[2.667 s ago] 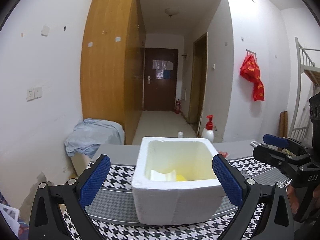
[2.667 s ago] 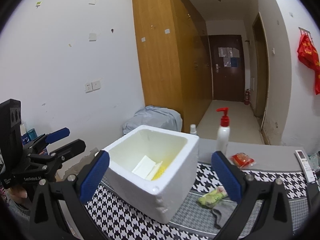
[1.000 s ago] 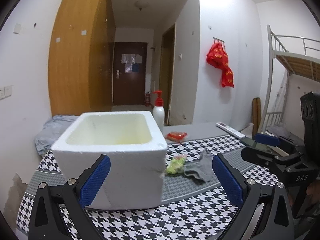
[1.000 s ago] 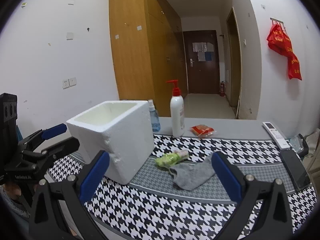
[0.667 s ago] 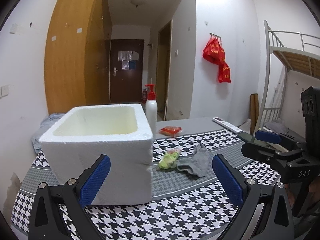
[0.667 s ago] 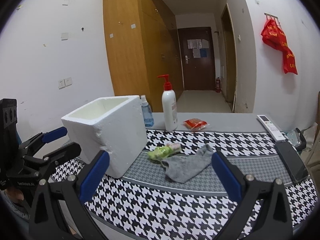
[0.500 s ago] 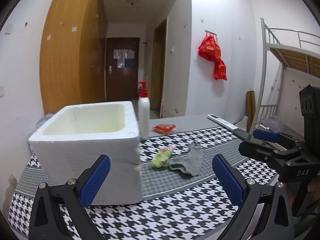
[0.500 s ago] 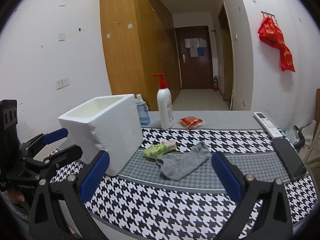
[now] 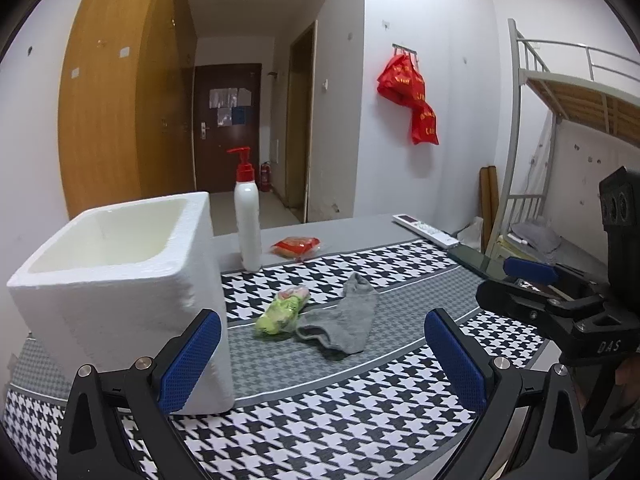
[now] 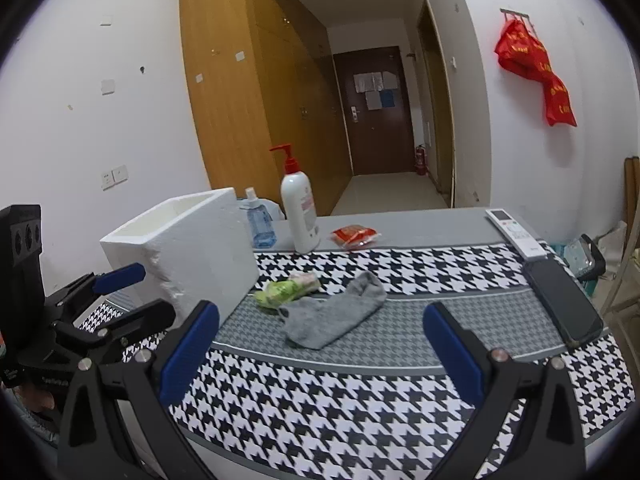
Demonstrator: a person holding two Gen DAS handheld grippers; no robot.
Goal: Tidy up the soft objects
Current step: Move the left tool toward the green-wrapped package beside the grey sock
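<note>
A grey sock (image 9: pixel 347 318) (image 10: pixel 334 316) lies crumpled on the houndstooth cloth, touching a green and pink soft packet (image 9: pixel 282 309) (image 10: pixel 286 288) on its left. A white foam box (image 9: pixel 116 268) (image 10: pixel 188 250) stands left of both, open at the top. My left gripper (image 9: pixel 322 356) is open, held low and short of the sock, nothing between its blue pads. My right gripper (image 10: pixel 320 354) is open too, empty, a little nearer than the sock. Each gripper shows at the edge of the other's view.
A white pump bottle (image 9: pixel 248 220) (image 10: pixel 298 212) and a small blue bottle (image 10: pixel 259 226) stand behind the box. A red packet (image 10: pixel 355 236), a white remote (image 10: pixel 516 234) and a dark phone (image 10: pixel 562 304) lie on the table toward the right edge.
Both grippers have dropped lower and swung right, from looking down into the foam box to facing the sock and packet. Both jaws stayed open.
</note>
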